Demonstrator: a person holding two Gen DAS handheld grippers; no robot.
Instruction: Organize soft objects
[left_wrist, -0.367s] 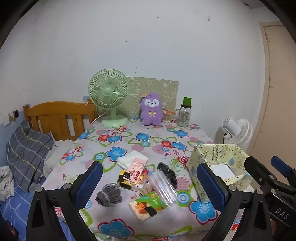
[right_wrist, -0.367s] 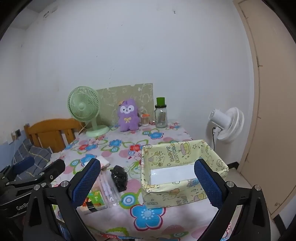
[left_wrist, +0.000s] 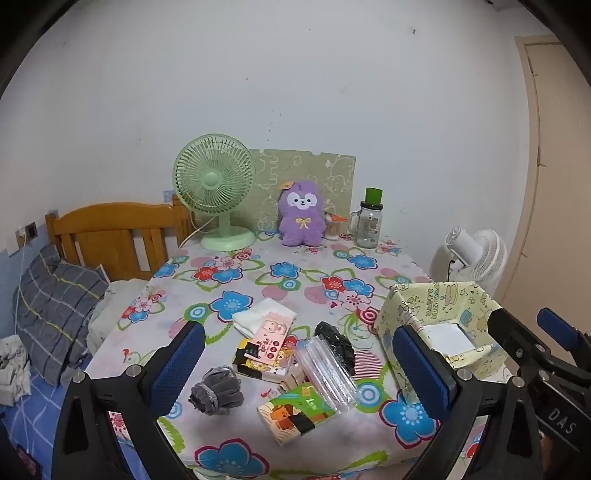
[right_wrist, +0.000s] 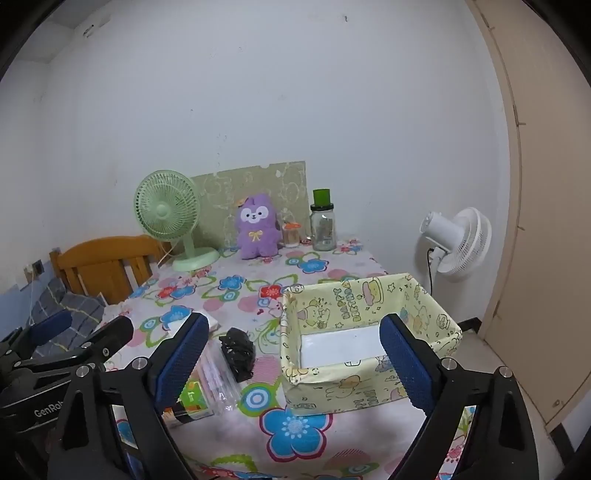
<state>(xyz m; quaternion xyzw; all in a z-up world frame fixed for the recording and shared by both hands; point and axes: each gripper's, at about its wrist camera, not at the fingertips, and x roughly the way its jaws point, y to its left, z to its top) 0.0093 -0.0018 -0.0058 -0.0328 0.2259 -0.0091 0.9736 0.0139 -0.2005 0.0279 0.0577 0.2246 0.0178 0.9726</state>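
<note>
A pile lies near the front of the flowered table (left_wrist: 258, 273): a grey drawstring pouch (left_wrist: 216, 389), a black crumpled soft thing (left_wrist: 336, 345), white folded cloth (left_wrist: 258, 314), a pink tissue pack (left_wrist: 271, 330), a clear plastic pack (left_wrist: 327, 373) and a green tissue pack (left_wrist: 295, 411). A yellow cartoon-print box (right_wrist: 365, 332) stands open at the right, only a white base inside. My left gripper (left_wrist: 299, 373) is open and empty above the pile. My right gripper (right_wrist: 295, 360) is open and empty before the box. A purple plush (left_wrist: 301, 214) sits at the back.
A green desk fan (left_wrist: 216, 188), a patterned board (left_wrist: 306, 184) and a glass jar with a green lid (left_wrist: 367, 219) stand along the back wall. A wooden bed headboard (left_wrist: 110, 232) and pillow (left_wrist: 55, 299) are at the left. A white floor fan (right_wrist: 458, 240) stands at the right.
Both grippers have shifted only slightly; nothing on the table has moved.
</note>
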